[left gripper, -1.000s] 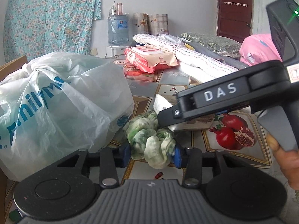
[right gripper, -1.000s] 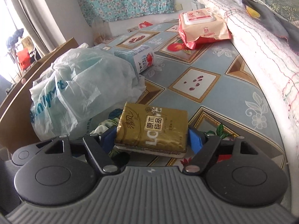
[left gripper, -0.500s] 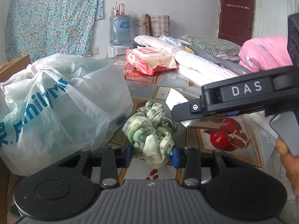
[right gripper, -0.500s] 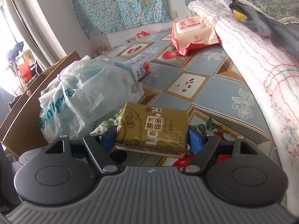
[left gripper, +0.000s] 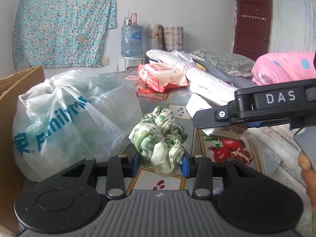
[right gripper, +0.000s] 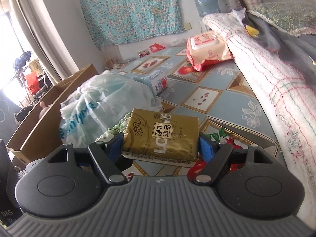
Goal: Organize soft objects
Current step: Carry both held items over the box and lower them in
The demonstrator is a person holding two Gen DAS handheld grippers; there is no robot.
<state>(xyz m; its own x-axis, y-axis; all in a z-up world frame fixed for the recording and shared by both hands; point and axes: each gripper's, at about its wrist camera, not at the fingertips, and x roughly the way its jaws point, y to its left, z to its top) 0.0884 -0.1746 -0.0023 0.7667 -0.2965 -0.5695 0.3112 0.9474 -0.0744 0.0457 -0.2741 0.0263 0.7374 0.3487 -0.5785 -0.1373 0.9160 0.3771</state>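
Across both views your work surface is the patterned mat (right gripper: 213,83), with bedding (right gripper: 266,63) banked along the right edge. At left of the frame sits a knotted white plastic bag (left gripper: 65,116), backed by an open cardboard box (right gripper: 45,106), probably the collecting place for the soft items. Above centre, a pink wipes pack (left gripper: 160,77) lies flat, untouched. At lower centre of the right wrist view, your right gripper (right gripper: 161,144) clamps the gold tissue pack (right gripper: 162,136) by its short ends, keeping it level and clear of the mat. Smallest, at lower centre of the left view, your left gripper (left gripper: 161,161) pinches the bunched green-and-white cloth (left gripper: 160,136), fingers close together because fabric compresses.
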